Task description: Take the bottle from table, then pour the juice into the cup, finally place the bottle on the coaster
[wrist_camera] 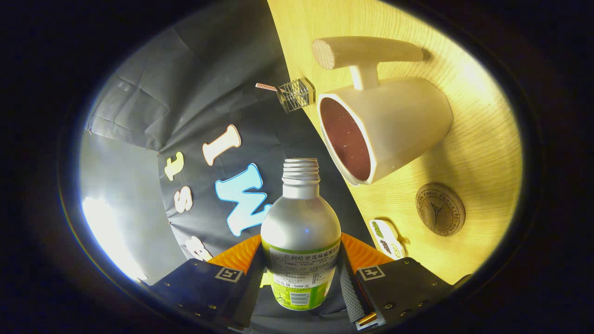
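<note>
The gripper holds the silver bottle with a green and white label. One finger presses on each side of the bottle's lower part, so the tongs are closed tight on it. The bottle sits right between the fingers, and its open screw-top neck, with no cap on it, points to 12 o'clock.

The whole view is tipped over, so the pale yellow wooden table looks like a wall standing on the right side.

From the bottle, at about 3 o'clock, a small white packet with dark speckled patches lies on the table, close to the right finger. A little farther out, also near 3 o'clock, lies the round brown coaster with a stamped mark. Nothing sits on the coaster, and it is apart from the bottle.

At about 1 o'clock from the bottle's neck is the cream-white cup with a thick wooden handle. Its open mouth faces the bottle. Dark red juice is inside it. The bottle's neck is near the cup's rim but not touching it.

Farther off, at 12 o'clock, a small wire holder with a striped stick stands at the table's far edge.
</note>
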Available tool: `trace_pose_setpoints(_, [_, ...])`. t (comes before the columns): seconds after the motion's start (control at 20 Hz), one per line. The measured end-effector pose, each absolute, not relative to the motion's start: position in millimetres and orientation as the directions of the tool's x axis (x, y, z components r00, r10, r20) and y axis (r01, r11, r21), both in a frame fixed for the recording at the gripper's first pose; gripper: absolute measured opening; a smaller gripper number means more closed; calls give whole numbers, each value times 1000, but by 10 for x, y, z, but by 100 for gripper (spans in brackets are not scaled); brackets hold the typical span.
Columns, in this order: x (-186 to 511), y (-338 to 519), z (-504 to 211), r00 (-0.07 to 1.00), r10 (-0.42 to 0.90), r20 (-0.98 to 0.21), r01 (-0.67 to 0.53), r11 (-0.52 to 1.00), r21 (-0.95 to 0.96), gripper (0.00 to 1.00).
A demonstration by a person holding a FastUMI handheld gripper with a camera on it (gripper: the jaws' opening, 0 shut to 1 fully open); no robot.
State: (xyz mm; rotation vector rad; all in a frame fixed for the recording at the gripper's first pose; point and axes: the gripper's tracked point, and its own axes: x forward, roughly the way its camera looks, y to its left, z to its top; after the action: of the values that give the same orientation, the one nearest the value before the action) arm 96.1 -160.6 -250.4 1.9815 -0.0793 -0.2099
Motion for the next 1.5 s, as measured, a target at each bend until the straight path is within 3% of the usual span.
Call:
trace_pose_setpoints(0.55, [960, -1536, -2531, 986, -122, -113, 63, -359, 931, 75])
trace_pose_setpoints(1.0, [913, -1447, -2609, 985, -71, -158, 160, 15, 987, 75])
trace_pose_setpoints(1.5, [941, -1226, -2334, 986, -35, -162, 163, 390, 907, 75])
